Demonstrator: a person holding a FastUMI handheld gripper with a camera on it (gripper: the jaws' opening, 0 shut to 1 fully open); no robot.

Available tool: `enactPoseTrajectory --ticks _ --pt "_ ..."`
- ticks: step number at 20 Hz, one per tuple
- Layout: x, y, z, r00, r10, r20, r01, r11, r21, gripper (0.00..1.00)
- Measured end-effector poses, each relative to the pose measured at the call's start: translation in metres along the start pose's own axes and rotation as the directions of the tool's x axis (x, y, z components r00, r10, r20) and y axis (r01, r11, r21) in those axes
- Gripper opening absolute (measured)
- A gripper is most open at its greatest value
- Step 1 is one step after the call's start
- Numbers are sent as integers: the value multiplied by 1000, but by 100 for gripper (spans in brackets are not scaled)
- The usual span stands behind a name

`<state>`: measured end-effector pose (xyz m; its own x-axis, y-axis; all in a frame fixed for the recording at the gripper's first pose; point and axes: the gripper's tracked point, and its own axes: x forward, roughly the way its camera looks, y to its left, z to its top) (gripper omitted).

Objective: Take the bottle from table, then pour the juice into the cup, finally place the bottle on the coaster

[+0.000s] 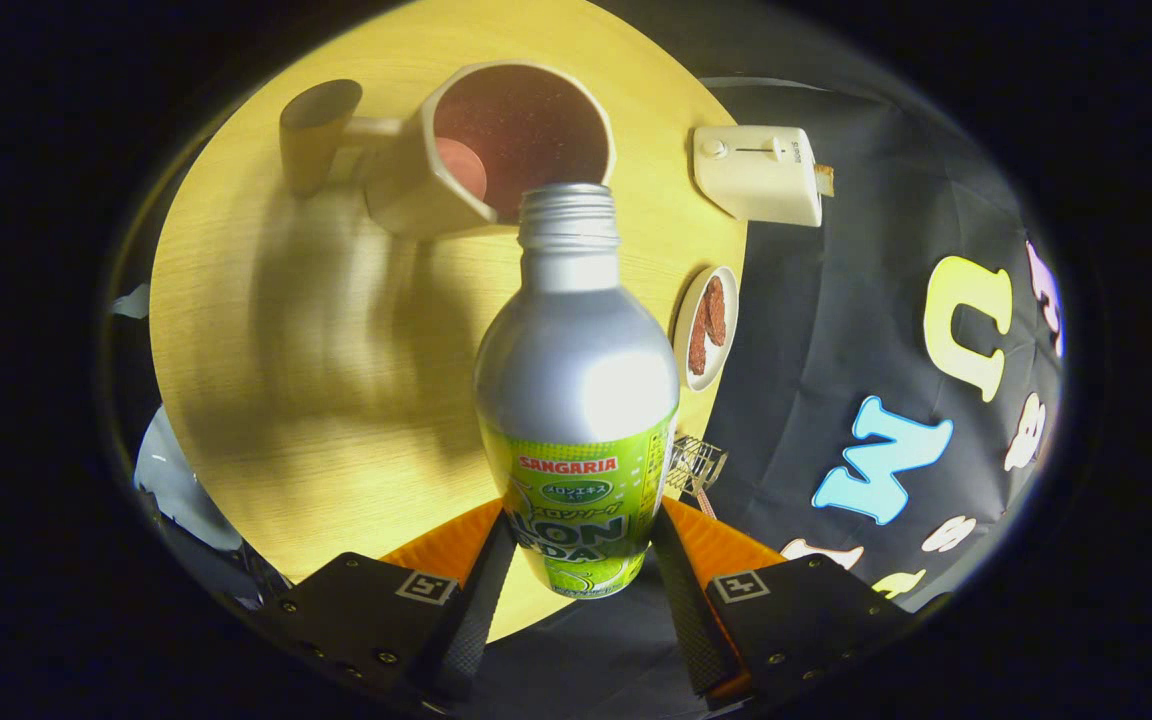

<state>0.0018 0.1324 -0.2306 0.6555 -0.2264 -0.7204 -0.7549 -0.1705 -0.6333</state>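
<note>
One step is judged done: the bottle (pixel 576 390) is clamped between the gripper (pixel 576 560) fingers, tipped mouth-first over the cup (pixel 496 150) (pouring underway); the coaster placement remains.

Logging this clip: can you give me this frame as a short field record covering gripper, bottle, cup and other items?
gripper: gripper shut on the silver aluminium bottle with green label
bottle: uncapped, mouth at the rim of the cream mug with wooden handle
cup: on the round light-wood table, dark inside
other items: cream toaster; small white plate of brown food
stage: pouring position
</note>
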Motion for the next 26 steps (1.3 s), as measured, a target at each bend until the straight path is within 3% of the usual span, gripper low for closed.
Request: enactPoseTrajectory --ticks 17,26 --pt "-5 -26 8 998 -56 -12 54 987 -152 78" --pt "-13 -25 5 998 -51 -24 46 980 -193 78"
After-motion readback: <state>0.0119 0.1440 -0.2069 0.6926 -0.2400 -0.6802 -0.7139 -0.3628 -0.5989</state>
